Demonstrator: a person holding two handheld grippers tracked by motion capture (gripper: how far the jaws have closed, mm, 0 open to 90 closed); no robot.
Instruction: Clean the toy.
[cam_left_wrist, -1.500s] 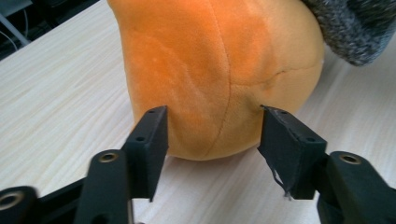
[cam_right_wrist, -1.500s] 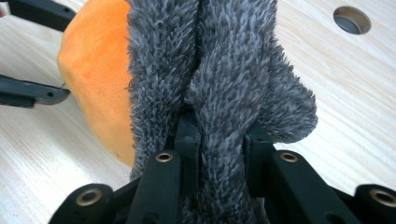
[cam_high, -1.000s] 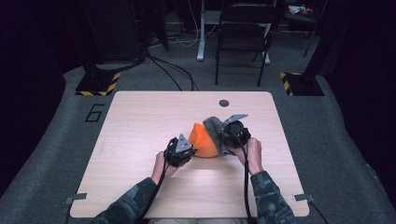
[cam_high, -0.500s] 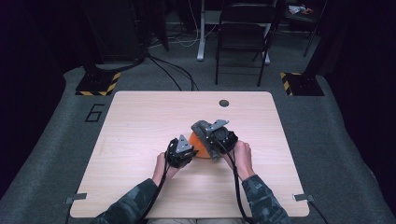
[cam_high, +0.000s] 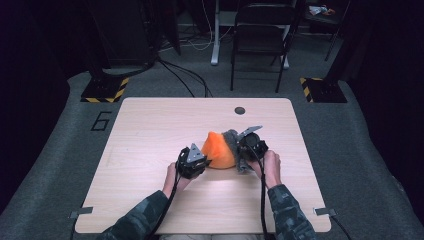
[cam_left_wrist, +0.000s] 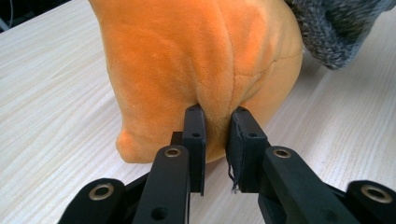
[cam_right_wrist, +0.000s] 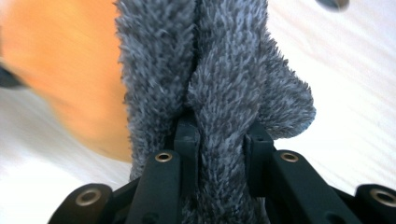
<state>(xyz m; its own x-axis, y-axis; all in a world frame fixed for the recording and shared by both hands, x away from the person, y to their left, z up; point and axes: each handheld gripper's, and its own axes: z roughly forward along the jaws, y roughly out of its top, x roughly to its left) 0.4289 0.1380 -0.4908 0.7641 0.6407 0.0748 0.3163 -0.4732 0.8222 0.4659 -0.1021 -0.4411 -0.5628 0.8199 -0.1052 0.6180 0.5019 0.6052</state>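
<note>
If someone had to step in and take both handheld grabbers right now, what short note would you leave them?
Left gripper: fingers pinched shut on a fold of the orange plush, low on its side.
Right gripper: fingers shut on the grey fuzzy fabric.
The plush sits near the middle of the table; the grey fabric hangs against its right side.
Done: both pieces gripped.
Left: probably working the grey fabric on or off the plush; I cannot tell which.

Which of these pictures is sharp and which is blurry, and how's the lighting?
Left gripper view: sharp, evenly lit orange plush. Right gripper view: grey fuzzy fabric crisp, the orange behind smeared, the table washed out. High view: table bright, surroundings dark, slightly soft.
</note>
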